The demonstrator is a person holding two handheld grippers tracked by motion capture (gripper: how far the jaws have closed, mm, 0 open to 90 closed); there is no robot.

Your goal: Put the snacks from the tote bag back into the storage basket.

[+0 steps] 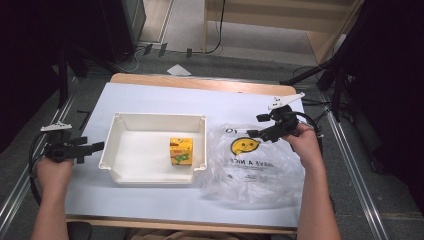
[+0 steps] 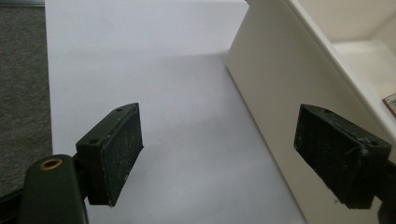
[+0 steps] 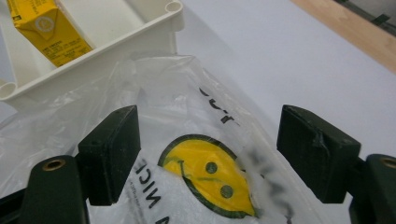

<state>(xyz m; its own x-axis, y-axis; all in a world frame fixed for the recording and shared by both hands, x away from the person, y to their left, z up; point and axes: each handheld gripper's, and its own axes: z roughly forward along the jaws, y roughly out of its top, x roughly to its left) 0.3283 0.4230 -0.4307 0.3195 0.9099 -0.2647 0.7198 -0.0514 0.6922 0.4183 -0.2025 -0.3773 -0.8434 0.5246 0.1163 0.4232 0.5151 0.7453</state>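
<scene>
We see our left gripper (image 1: pixel 89 148) and right gripper (image 1: pixel 253 125) as matte black, each topped by a grey three-cornered plate and trailing a black cable. Their jaws are blocky, scuffed pads with small screw holes and a brass-ringed hole on each arm.

Left gripper (image 2: pixel 219 161), jaws wide apart, beside the white tray (image 2: pixel 280 79).

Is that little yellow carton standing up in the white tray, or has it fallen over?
Standing up. The yellow carton rests on its base on the floor of the white tray, clear of the walls, its top face showing from above.
</scene>
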